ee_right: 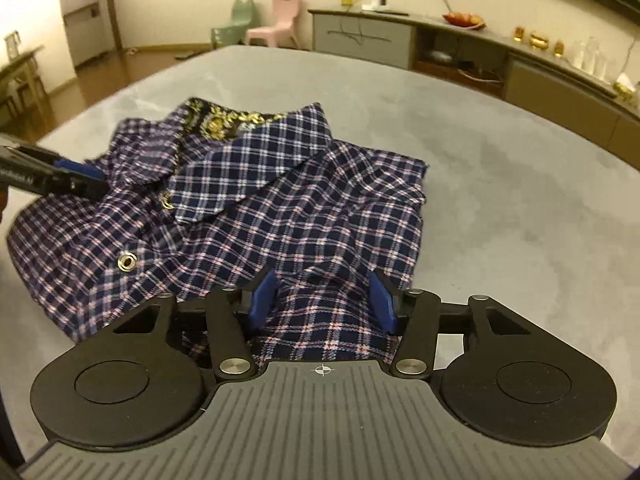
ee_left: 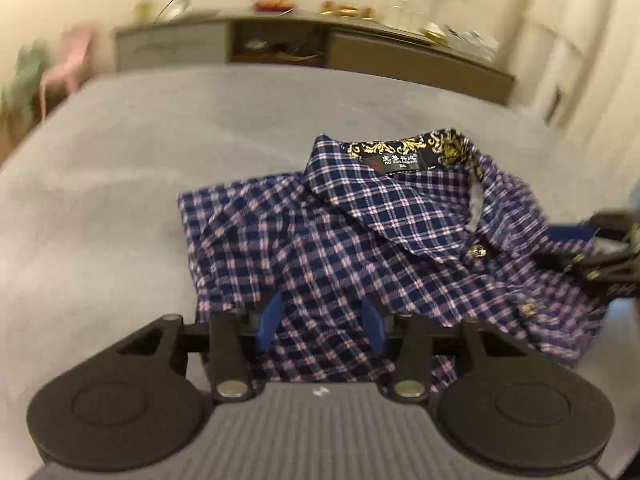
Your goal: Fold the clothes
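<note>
Left wrist view: the left hand-held gripper point(ee_left: 322, 326), lower centre, stands half open over the plaid shirt point(ee_left: 360, 248) on the grey bed point(ee_left: 120, 184), gripping nothing.

Right wrist view: the right hand-held gripper point(ee_right: 322, 300) straddles a raised fold, unpinched. The fold looks nearly finished; the next move is probably smoothing.

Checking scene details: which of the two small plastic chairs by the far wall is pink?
The pink chair, the right one of the pair in the right wrist view. The green chair stands just left of it, lower and wider.
</note>
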The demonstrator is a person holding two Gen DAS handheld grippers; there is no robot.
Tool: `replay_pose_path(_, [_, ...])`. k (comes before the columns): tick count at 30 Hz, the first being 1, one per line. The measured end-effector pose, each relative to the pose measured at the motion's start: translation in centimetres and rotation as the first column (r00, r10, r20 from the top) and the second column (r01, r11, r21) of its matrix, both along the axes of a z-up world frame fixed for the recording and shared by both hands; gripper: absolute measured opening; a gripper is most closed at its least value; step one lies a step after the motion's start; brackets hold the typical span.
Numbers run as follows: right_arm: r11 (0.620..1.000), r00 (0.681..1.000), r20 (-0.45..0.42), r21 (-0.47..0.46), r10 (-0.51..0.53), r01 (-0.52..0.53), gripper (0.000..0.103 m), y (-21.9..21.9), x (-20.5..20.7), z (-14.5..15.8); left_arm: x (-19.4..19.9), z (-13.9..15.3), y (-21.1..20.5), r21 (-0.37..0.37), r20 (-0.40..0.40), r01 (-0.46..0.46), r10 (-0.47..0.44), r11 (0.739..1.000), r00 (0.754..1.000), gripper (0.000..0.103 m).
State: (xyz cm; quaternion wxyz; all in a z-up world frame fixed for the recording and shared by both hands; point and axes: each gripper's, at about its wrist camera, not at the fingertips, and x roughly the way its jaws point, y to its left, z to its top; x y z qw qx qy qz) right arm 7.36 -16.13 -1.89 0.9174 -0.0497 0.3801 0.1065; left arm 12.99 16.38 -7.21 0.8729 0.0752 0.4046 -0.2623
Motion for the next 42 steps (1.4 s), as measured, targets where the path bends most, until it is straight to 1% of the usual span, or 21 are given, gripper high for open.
replay_pose_path(4, [0.997, 0.997, -0.004, -0.025, -0.078, 0.078, 0.047, -0.4, -0.9, 0.6, 3.0, -0.4, -3.7, -0.04, 0.006, 0.075, -0.075, 0.996, 0.997, 0.044])
replay_pose_path(6, [0.991, 0.992, -0.002, -0.053, -0.124, 0.124, 0.047, -0.6, -1.1, 0.8, 4.1, -0.8, -6.2, -0.035, 0.022, 0.127, -0.127, 0.991, 0.992, 0.042])
replay_pose_path(8, [0.981, 0.986, 0.011, -0.096, -0.167, 0.167, 0.052, -1.1, -1.7, 1.0, 5.0, -1.2, -8.5, -0.025, 0.04, 0.176, -0.175, 0.984, 0.984, 0.041])
replay_pose_path(11, [0.974, 0.981, 0.022, -0.117, -0.195, 0.196, 0.064, -2.4, -2.2, 1.1, 3.4, -1.0, -9.7, 0.047, 0.114, 0.173, -0.177, 0.984, 0.977, 0.041])
replay_pose_path(12, [0.974, 0.979, 0.013, -0.1, -0.204, 0.205, 0.064, -3.0, -2.1, 1.2, 2.4, -0.8, -9.7, 0.071, 0.15, 0.161, -0.17, 0.984, 0.974, 0.039])
replay_pose_path(13, [0.973, 0.976, -0.004, -0.072, -0.22, 0.219, 0.062, -3.5, -1.9, 1.6, 0.8, -0.2, -9.6, 0.072, 0.19, 0.161, -0.172, 0.984, 0.967, 0.039])
replay_pose_path(15, [0.973, 0.973, 0.04, -0.026, -0.227, 0.228, 0.05, -3.1, -2.5, 3.0, -2.0, 0.8, -8.5, -0.001, 0.221, 0.211, -0.205, 0.978, 0.953, 0.043])
replay_pose_path(17, [0.974, 0.967, 0.11, 0.018, -0.228, 0.227, 0.047, -2.2, -3.4, 4.7, -3.3, 0.3, -7.6, -0.064, 0.149, 0.254, -0.242, 0.965, 0.959, 0.045])
replay_pose_path(18, [0.976, 0.97, 0.113, 0.015, -0.215, 0.215, 0.047, -1.7, -3.8, 4.7, -3.9, -0.1, -7.2, -0.085, 0.111, 0.269, -0.259, 0.959, 0.959, 0.044])
replay_pose_path(21, [0.988, 0.99, 0.016, -0.063, -0.139, 0.139, 0.046, -0.1, -4.5, 2.6, -3.1, -2.6, -6.9, -0.015, 0.039, 0.243, -0.243, 0.97, 0.969, 0.04])
replay_pose_path(22, [0.989, 0.992, -0.003, -0.08, -0.125, 0.125, 0.051, -0.2, -4.9, 1.7, -3.0, -2.4, -6.9, -0.014, 0.027, 0.237, -0.236, 0.971, 0.971, 0.039])
replay_pose_path(23, [0.99, 0.991, -0.003, -0.056, -0.131, 0.13, 0.051, -1.2, -5.4, 1.0, -2.8, -2.2, -6.9, -0.015, 0.016, 0.229, -0.228, 0.973, 0.973, 0.037])
replay_pose_path(26, [0.985, 0.985, -0.037, -0.005, -0.17, 0.17, 0.054, -2.1, -4.9, 2.2, -2.3, -2.7, -6.7, -0.044, 0.016, 0.193, -0.192, 0.98, 0.981, 0.035])
replay_pose_path(28, [0.987, 0.987, -0.02, 0.024, -0.161, 0.161, 0.053, -1.8, -4.7, 3.1, -3.3, -1.7, -5.9, -0.09, 0.028, 0.184, -0.182, 0.979, 0.983, 0.036])
replay_pose_path(30, [0.989, 0.988, 0.05, 0.041, -0.147, 0.145, 0.052, -1.9, -4.3, 4.7, -3.5, -1.1, -4.9, -0.159, 0.026, 0.17, -0.168, 0.972, 0.985, 0.041])
replay_pose_path(32, [0.987, 0.982, 0.106, 0.019, -0.159, 0.158, 0.053, -2.6, -2.8, 5.5, -3.4, -1.2, -4.5, -0.179, 0.007, 0.144, -0.145, 0.973, 0.989, 0.041])
replay_pose_path(34, [0.986, 0.982, 0.087, -0.008, -0.167, 0.168, 0.052, -3.5, -0.5, 4.8, -3.7, -1.2, -3.9, -0.175, -0.014, 0.126, -0.13, 0.976, 0.991, 0.04])
replay_pose_path(37, [0.983, 0.984, -0.031, -0.057, -0.177, 0.175, 0.048, -4.6, 3.4, 1.5, -4.1, -1.5, -4.1, -0.139, -0.024, 0.128, -0.133, 0.982, 0.991, 0.041])
replay_pose_path(38, [0.984, 0.984, -0.039, -0.053, -0.172, 0.17, 0.055, -4.9, 4.1, 0.5, -4.1, -1.8, -4.4, -0.131, -0.02, 0.132, -0.136, 0.983, 0.991, 0.041])
replay_pose_path(39, [0.985, 0.985, -0.021, -0.038, -0.17, 0.169, 0.057, -5.2, 4.3, -0.1, -4.1, -2.0, -4.7, -0.122, -0.016, 0.136, -0.139, 0.983, 0.99, 0.042])
replay_pose_path(42, [0.978, 0.979, -0.002, -0.012, -0.206, 0.206, 0.048, -6.2, 5.0, 0.3, -4.3, -2.1, -5.1, -0.108, -0.004, 0.14, -0.142, 0.984, 0.99, 0.044])
